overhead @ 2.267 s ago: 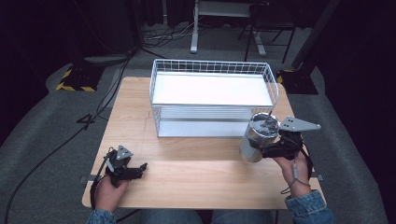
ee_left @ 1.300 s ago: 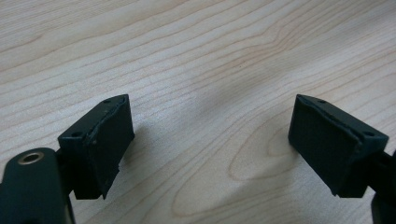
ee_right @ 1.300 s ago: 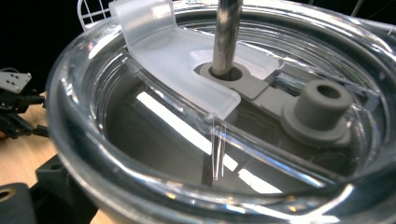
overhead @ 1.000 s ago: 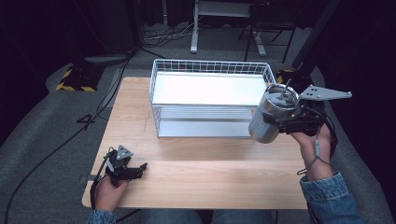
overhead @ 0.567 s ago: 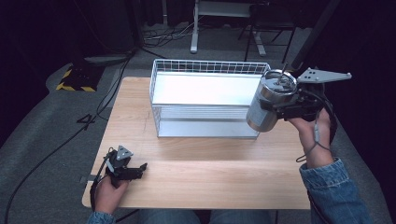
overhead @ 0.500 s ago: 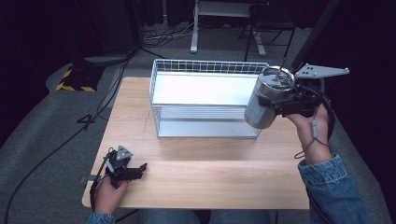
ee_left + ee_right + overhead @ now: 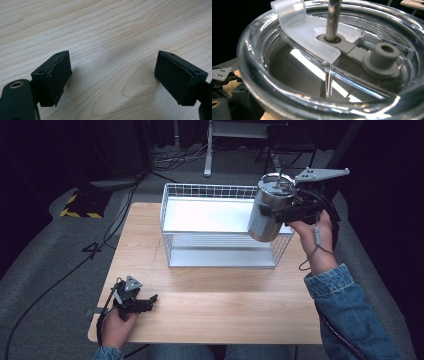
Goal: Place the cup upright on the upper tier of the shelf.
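Hanging in the air over the right end of the wire basket, the steel tumbler was tilted slightly, its clear lid uppermost and a metal straw standing through the lid's slot. The right gripper was clenched on the tumbler near its rim, with the person's right hand behind it and the denim sleeve running down toward the near right corner of the view. In the right gripper view the lid sat very close, with a grey stopper beside the straw hole; the jaws themselves were hidden there by the tumbler.

Beneath the tumbler, the basket stood on the far half of the wooden table and its white floor looked bare. The left gripper lay low on the near left part of the table, jaws released and wide apart, with nothing but wood grain between them.

Judged from this, the work was about halfway: the tumbler was lifted and brought above the basket, but not yet lowered into it. Setting it down inside and letting go remained.
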The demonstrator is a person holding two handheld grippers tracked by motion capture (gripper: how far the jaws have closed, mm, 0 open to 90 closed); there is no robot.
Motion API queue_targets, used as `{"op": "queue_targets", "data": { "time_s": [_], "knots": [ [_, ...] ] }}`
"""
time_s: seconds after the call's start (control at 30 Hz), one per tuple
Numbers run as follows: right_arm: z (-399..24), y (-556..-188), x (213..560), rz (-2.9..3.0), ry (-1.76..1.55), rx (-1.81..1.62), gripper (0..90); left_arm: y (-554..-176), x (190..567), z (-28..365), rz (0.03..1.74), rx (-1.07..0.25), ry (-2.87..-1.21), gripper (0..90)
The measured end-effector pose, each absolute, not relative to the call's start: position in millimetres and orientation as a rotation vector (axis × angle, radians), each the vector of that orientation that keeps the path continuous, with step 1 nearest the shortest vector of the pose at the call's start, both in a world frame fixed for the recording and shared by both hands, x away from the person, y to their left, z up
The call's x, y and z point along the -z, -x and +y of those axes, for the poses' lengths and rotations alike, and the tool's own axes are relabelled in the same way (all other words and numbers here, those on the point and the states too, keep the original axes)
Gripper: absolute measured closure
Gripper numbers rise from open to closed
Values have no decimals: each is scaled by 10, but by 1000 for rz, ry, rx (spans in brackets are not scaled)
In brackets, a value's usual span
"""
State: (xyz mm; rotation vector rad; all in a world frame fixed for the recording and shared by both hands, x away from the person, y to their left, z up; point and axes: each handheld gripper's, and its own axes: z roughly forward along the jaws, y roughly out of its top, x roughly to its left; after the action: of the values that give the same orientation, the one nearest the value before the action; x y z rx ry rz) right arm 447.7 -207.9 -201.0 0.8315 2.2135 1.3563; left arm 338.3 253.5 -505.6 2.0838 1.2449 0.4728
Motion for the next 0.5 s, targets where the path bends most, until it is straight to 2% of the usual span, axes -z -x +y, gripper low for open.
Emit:
{"op": "queue_targets", "data": {
  "time_s": [0.5],
  "knots": [
    [-1663,-4789,1947,2241,-805,-1355,36,-3388,5055,2535,1245,-473,-2085,147]
  ]
}}
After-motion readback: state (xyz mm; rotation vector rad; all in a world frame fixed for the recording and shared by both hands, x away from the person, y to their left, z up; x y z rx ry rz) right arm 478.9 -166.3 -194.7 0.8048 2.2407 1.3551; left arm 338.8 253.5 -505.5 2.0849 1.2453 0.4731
